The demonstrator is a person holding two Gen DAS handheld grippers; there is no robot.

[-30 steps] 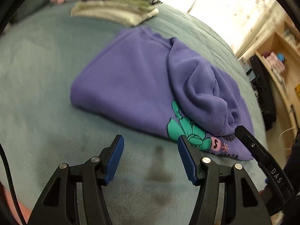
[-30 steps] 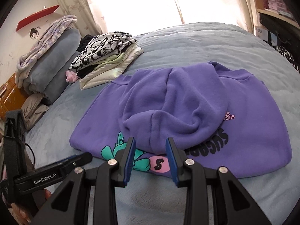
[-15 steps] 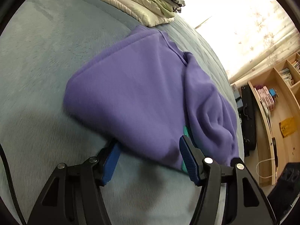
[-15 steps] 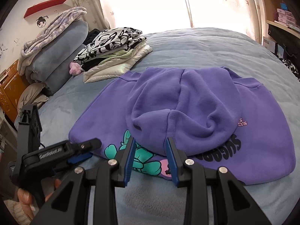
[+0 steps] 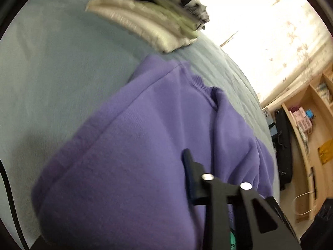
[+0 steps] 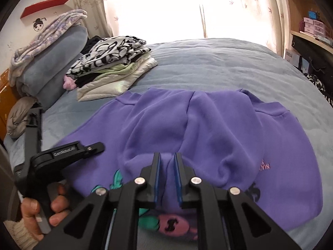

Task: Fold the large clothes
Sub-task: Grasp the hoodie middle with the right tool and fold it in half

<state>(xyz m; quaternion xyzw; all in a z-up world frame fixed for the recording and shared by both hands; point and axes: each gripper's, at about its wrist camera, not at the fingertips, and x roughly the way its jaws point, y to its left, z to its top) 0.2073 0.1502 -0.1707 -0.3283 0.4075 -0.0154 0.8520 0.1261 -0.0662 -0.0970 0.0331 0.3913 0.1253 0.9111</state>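
Left wrist view: my left gripper [image 5: 188,179] has just been closing on the near hem of the purple sweatshirt [image 5: 129,162]. A second ago the fingers stood wide over bare bed; now the cloth fills the frame from 6 to 12 o'clock. One finger lies on top of the fabric and the other is buried under it, so I judge the hem pinched. The stack of folded clothes [image 5: 149,20] sits at 12 o'clock on the bed [image 5: 52,73].

Right wrist view: my right gripper [image 6: 167,179] has likewise just been closing, and its fingers now clamp a fold of the sweatshirt's hem at 6 o'clock, above the printed graphic. The left gripper shows at 9 o'clock, in the person's hand [image 6: 41,212].

With both hem corners apparently held, I judge the next fold toward the collar can begin.
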